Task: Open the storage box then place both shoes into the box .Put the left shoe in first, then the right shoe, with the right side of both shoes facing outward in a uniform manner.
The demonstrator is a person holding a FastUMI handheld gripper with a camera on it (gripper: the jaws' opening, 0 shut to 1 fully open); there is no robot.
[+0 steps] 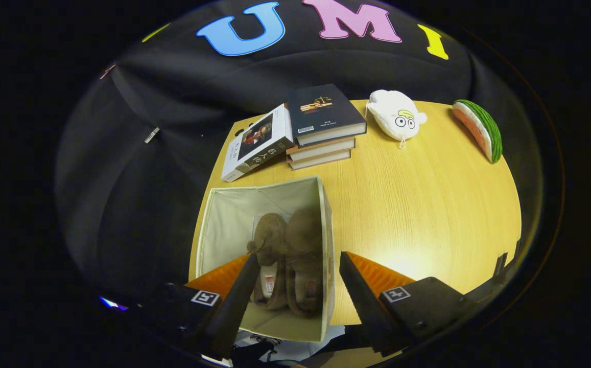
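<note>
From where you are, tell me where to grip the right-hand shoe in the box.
Take the right-hand shoe by its collar, coming straight down from above. Both shoes stand side by side in the open box, with the left one close against it, so only the top is free. The open gripper holds nothing and hangs over them; one finger would probably go inside the opening.

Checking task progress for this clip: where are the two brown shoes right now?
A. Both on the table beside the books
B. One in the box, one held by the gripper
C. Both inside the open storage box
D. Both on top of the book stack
C: both brown shoes stand side by side inside the open storage box, and the gripper is open above it, holding nothing.
</note>
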